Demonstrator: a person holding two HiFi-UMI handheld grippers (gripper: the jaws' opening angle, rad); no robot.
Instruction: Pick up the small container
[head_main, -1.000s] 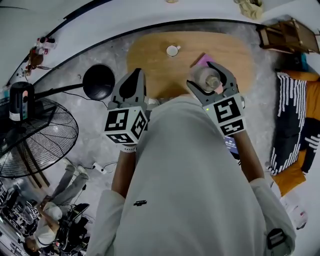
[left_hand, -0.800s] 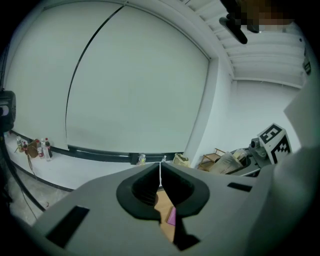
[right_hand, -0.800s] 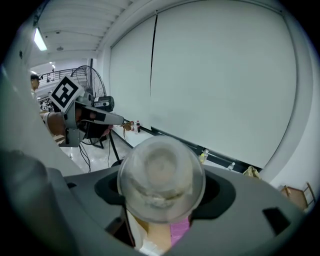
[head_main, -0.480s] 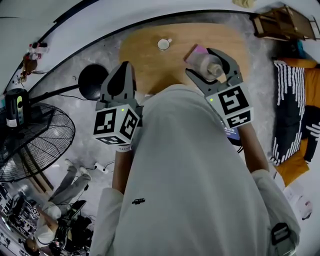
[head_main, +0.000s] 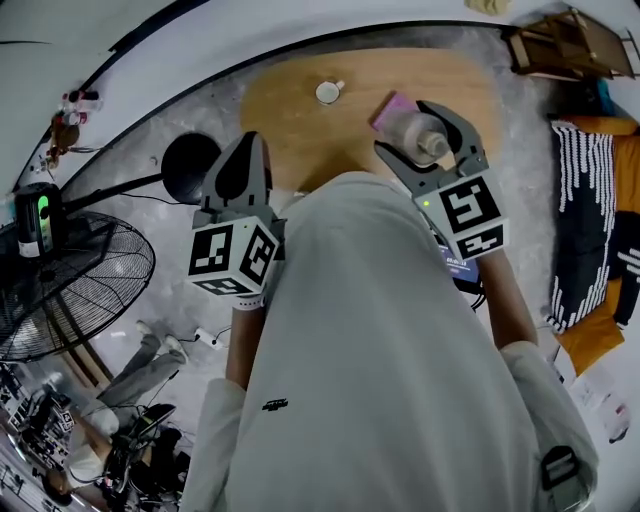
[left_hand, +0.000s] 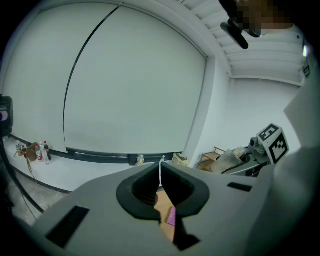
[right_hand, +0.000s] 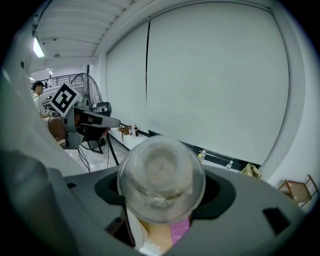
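The small container is a clear round jar with pale stuff inside. My right gripper is shut on it and holds it above the right part of the wooden table. In the right gripper view the jar's round end fills the space between the two dark jaws. A pink flat thing lies on the table just beneath it. My left gripper hovers at the table's near left edge, shut, with nothing in it; its jaws meet in the left gripper view.
A small white cup stands toward the table's far side. A black round lamp base and a floor fan stand to the left. A wooden chair and a striped cushion are at the right.
My right gripper has shifted a little with the jar still in it. The left gripper has stayed where it was, still shut.
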